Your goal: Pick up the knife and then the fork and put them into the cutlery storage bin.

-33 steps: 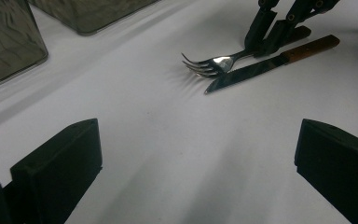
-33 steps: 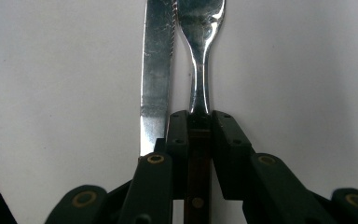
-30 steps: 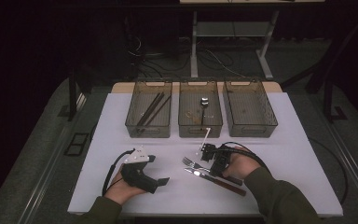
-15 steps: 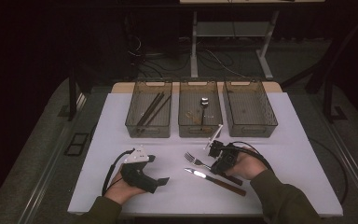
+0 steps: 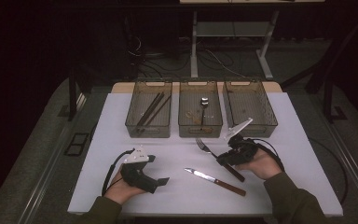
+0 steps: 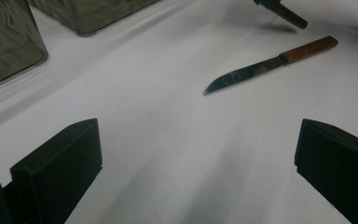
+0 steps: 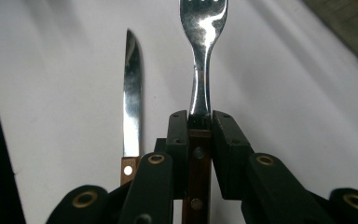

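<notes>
Room dim; surroundings near black, only the white desk (image 5: 284, 140) lit, apparently from overhead. High view soft and grainy. Left gripper view: near black fingers (image 6: 58, 168) blurred, knife (image 6: 270, 63) sharper, faint streaky shadows. Right gripper view: bright glare on the fork (image 7: 203, 28) and knife blade.
</notes>
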`<state>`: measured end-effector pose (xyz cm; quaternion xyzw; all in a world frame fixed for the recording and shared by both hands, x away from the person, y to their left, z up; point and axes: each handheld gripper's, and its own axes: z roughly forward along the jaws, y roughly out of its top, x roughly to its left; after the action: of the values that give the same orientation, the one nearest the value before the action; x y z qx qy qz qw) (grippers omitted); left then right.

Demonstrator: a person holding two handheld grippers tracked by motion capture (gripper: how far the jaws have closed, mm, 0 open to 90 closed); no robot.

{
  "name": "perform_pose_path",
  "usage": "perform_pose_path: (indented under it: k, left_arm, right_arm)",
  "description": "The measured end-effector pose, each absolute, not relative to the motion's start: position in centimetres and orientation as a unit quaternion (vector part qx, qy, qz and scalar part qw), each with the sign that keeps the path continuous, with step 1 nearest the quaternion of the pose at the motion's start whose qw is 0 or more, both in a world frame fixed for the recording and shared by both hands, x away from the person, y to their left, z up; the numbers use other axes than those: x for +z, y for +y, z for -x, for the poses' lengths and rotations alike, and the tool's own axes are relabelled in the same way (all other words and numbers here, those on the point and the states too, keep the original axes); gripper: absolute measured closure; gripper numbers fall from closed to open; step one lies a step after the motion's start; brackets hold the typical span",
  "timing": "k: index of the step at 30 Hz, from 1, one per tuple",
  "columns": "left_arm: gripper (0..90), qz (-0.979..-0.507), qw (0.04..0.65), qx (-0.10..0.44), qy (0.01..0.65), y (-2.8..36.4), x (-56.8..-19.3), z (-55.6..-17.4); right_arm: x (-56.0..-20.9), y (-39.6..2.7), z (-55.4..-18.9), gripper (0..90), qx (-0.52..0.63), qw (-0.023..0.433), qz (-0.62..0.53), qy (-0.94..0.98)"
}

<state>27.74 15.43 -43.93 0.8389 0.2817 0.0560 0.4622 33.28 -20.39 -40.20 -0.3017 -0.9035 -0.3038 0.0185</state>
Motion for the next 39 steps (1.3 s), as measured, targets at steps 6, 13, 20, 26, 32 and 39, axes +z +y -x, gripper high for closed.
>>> perform_pose_path:
  k: [6,13,20,26,32,39]
  left_arm:
    - [0.0,-0.84,0.463,0.055,0.279,15.4,-43.9,-27.7]
    - [0.0,-0.836,0.467,0.054,0.281,15.6,-43.9,-27.6]
    - [0.0,-0.838,0.467,0.057,0.275,15.7,-43.8,-27.6]
    - [0.0,-0.836,0.471,0.06,0.274,15.6,-43.9,-27.5]
    - [0.0,-0.836,0.472,0.057,0.275,15.6,-43.9,-27.6]
    - [0.0,-0.835,0.473,0.056,0.274,15.6,-43.9,-27.6]
  right_arm:
    - [-39.2,-22.5,-33.7,77.6,-0.35,0.01,0.322,-0.88]
    - [-37.3,-24.3,-34.0,77.5,-0.387,-0.019,0.338,-0.858]
    - [-35.4,-26.2,-34.9,77.5,-0.416,-0.059,0.349,-0.838]
    - [-33.6,-27.4,-36.1,77.4,-0.426,-0.09,0.358,-0.826]
    - [-31.8,-27.9,-37.8,77.4,-0.43,-0.115,0.36,-0.82]
    - [-30.6,-28.9,-40.3,77.4,-0.416,-0.156,0.38,-0.811]
